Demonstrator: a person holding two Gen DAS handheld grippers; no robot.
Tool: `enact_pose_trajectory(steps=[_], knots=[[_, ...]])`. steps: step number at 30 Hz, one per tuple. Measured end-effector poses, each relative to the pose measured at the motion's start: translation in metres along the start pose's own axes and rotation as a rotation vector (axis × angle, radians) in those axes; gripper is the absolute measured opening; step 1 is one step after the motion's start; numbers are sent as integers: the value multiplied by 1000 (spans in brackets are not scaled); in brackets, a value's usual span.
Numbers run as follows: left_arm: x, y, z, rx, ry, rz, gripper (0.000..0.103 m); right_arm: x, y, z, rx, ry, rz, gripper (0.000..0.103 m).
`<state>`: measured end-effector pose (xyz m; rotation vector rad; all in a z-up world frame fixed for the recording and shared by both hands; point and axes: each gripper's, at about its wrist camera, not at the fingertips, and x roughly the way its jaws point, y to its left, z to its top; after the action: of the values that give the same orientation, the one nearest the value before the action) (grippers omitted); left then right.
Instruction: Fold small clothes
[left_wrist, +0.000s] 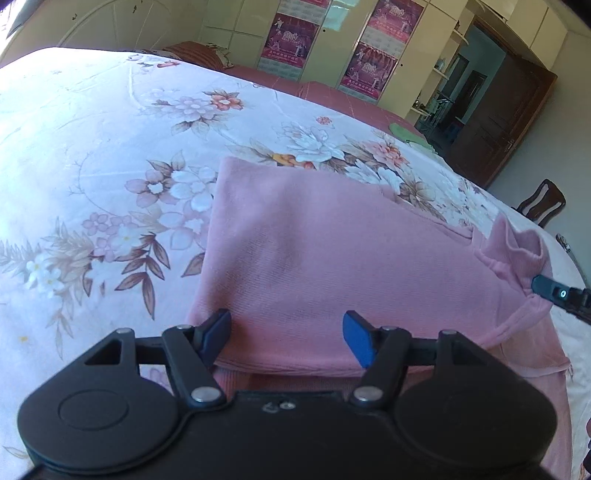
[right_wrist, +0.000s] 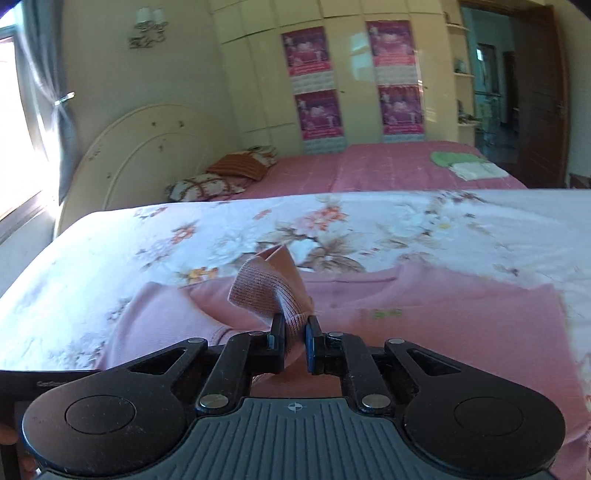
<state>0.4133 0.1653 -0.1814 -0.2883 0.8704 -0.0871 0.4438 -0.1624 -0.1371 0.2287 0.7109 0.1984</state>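
Note:
A small pink sweater (left_wrist: 314, 258) lies on the floral bedsheet (left_wrist: 110, 147), partly folded over itself. My left gripper (left_wrist: 286, 332) is open, its blue pads on either side of the sweater's near folded edge, holding nothing. My right gripper (right_wrist: 295, 332) is shut on the sweater's ribbed cuff (right_wrist: 266, 288) and holds it lifted above the garment (right_wrist: 461, 325). The right gripper's tip also shows in the left wrist view (left_wrist: 546, 286), pinching the gathered cuff (left_wrist: 517, 247) at the sweater's right side.
A second bed with a pink cover (right_wrist: 388, 166) stands behind, with pillows (right_wrist: 221, 173) and folded green and white cloths (right_wrist: 465, 164). A wardrobe with posters (right_wrist: 321, 85) lines the back wall. A dark wooden chair (left_wrist: 543, 203) and door (left_wrist: 506, 122) stand at the right.

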Motion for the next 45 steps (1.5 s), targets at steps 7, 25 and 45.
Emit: enact_pose_trajectory(steps=[7,25,45], knots=[[-1,-6,-2,56,15,30,67,-4,-53,-13,182,77,39,54],[4,-5,18,32,-5,82,66,60,-59,7,99,137,73,21],[36,1,47,76,-27,132,68,11,-90,-7,130,25,-119,61]])
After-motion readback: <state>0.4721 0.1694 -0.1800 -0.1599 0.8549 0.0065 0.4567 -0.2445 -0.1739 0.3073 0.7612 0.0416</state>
